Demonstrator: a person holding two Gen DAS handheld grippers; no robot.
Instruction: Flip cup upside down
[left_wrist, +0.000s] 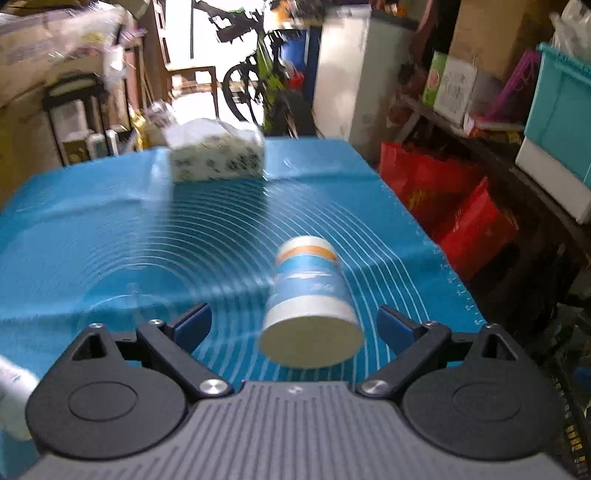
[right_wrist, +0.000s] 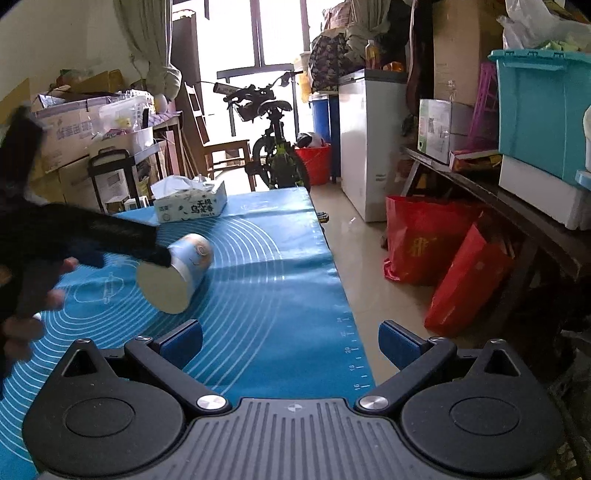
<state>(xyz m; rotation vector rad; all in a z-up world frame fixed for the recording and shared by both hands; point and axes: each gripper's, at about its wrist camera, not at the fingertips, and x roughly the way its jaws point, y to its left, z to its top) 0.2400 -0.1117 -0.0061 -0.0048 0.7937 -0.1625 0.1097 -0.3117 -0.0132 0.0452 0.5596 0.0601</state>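
A blue-and-white paper cup (left_wrist: 308, 295) with an orange band lies on its side on the blue mat (left_wrist: 110, 229), its flat white end toward the left camera. My left gripper (left_wrist: 293, 325) is open, and the cup lies between and just beyond its blue fingertips. The image is blurred by motion. In the right wrist view the cup (right_wrist: 177, 273) lies left of centre, with the dark left gripper reaching over it from the left. My right gripper (right_wrist: 290, 345) is open and empty, above the mat's right part, to the right of the cup.
A tissue box (left_wrist: 218, 155) sits at the mat's far end and also shows in the right wrist view (right_wrist: 190, 205). The table's right edge (right_wrist: 332, 266) drops to the floor. Red bags (right_wrist: 439, 251), a shelf with bins, a white freezer and a bicycle stand beyond.
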